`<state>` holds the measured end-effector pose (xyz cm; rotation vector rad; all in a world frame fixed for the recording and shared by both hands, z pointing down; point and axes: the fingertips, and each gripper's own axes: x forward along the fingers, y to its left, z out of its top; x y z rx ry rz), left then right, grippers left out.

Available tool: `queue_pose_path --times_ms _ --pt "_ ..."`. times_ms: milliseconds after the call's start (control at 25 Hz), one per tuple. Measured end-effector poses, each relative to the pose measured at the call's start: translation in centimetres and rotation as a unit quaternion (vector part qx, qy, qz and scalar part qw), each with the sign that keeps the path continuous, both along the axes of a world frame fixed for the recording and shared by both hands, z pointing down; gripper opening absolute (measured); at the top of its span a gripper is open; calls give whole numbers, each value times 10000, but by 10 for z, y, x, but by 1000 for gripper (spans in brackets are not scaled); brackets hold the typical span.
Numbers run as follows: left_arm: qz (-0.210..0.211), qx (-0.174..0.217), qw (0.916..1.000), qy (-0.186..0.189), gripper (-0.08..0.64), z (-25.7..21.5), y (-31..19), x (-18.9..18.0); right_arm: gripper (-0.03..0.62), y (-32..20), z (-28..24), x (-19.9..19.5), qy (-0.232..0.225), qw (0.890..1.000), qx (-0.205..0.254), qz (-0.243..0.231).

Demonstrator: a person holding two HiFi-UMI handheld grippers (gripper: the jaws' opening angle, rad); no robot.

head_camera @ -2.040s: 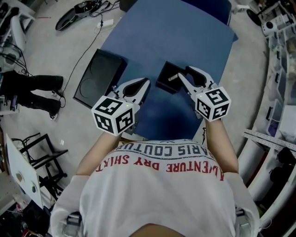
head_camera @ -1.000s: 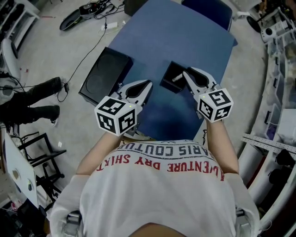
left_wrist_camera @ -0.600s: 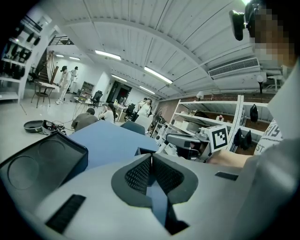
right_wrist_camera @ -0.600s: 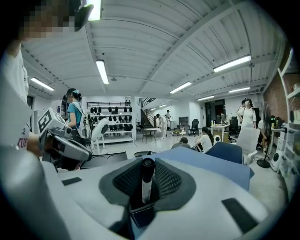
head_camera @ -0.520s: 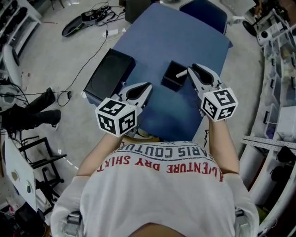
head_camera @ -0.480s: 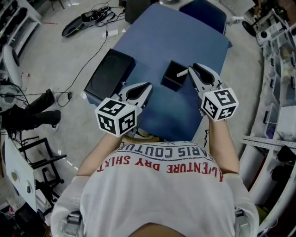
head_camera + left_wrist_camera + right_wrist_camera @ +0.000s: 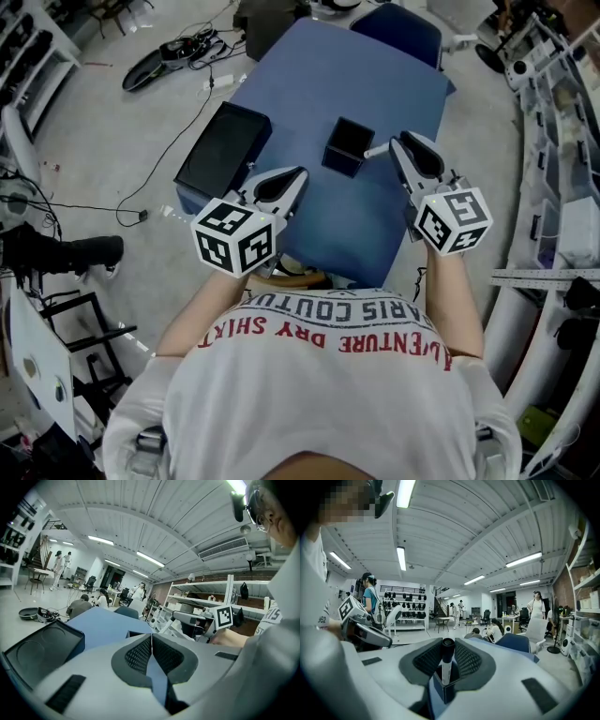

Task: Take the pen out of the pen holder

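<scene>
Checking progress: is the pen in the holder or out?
Out: the right gripper clamps the pen, held clear beside the pen holder, whose opening looks empty.

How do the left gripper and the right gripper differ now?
The right gripper is shut on the white pen; the left gripper is shut on nothing. The right gripper is beside the pen holder; the left gripper is farther from it. Both have their jaws closed.

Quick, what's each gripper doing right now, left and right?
Left gripper: closed, nothing between its jaws.
Right gripper: closed on the pen.
</scene>
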<state>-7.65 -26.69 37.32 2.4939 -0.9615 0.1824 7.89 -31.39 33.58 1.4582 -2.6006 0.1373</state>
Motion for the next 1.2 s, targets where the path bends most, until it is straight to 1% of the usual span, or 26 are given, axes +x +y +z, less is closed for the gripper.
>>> queue_pose_path --times_ms 240,520,680,800,960,1080,1200 --pt "157 58 9998 109 28 -10 17 -1 91 41 -3 -4 -41 10000 -6 62" --pt "391 135 9991 125 28 -14 39 4 91 84 -3 -12 -128 9999 -8 41" --pt "517 303 9982 0 29 -17 48 4 91 104 -3 -20 -174 9998 12 -16" --pt "546 360 9979 -41 29 -17 51 4 91 114 -1 -21 -234 9997 5 -50" --pt "570 296 9979 -54 29 -12 54 8 91 120 6 -23 -319 9994 -20 -148" --pt "614 240 9977 -131 29 -6 57 10 91 120 15 -21 -453 9989 -97 -101" --pt "589 225 9979 -142 29 -5 55 9 91 120 19 -23 -439 9989 -128 -113"
